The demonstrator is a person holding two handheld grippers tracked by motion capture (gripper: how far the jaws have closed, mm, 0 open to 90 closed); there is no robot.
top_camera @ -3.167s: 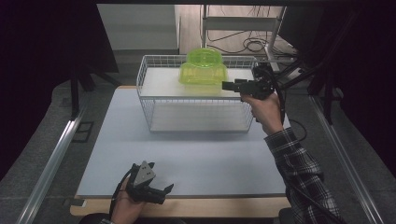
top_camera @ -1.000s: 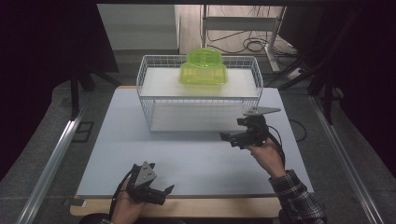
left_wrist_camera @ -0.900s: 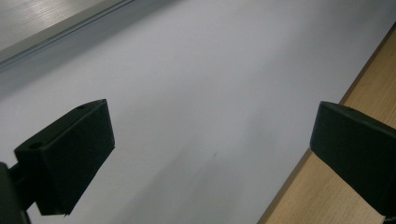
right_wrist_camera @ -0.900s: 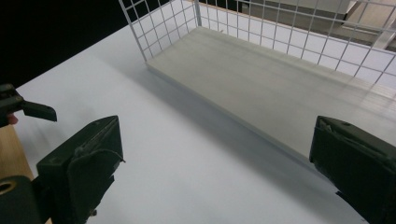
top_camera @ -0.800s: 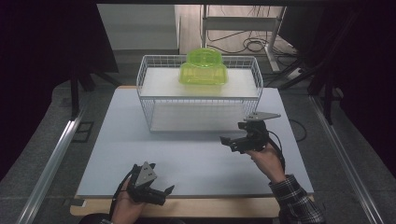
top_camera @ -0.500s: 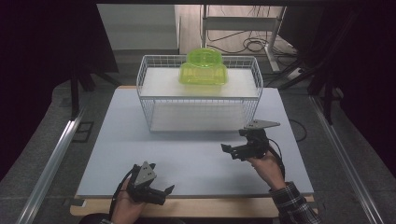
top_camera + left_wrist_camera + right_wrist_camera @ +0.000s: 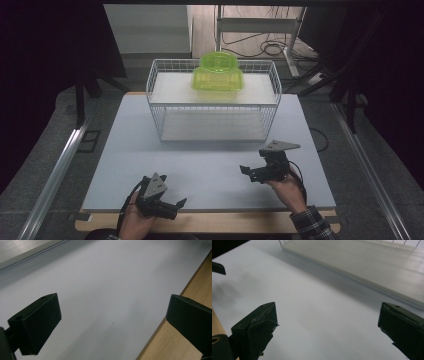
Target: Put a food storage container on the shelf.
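Right now we are looking down on a pale grey-white mat [image 7: 200,170] that is covering a light wooden table [image 7: 210,224], whose bare edge is showing along the near side. Toward the far end a white wire basket [image 7: 155,107] is standing on the mat, and a translucent green plastic dome [image 7: 218,74] is sitting on the white board that is lying across the basket's top. We are holding the left gripper [image 7: 176,206] near the front edge of the mat with its jaws spread wide and nothing between them. The right gripper [image 7: 248,172] is hovering over the mat, well apart from the basket, its jaws likewise spread and empty. Beyond the table, cables are lying on a wooden floor, and dark curtains are closing in both sides.
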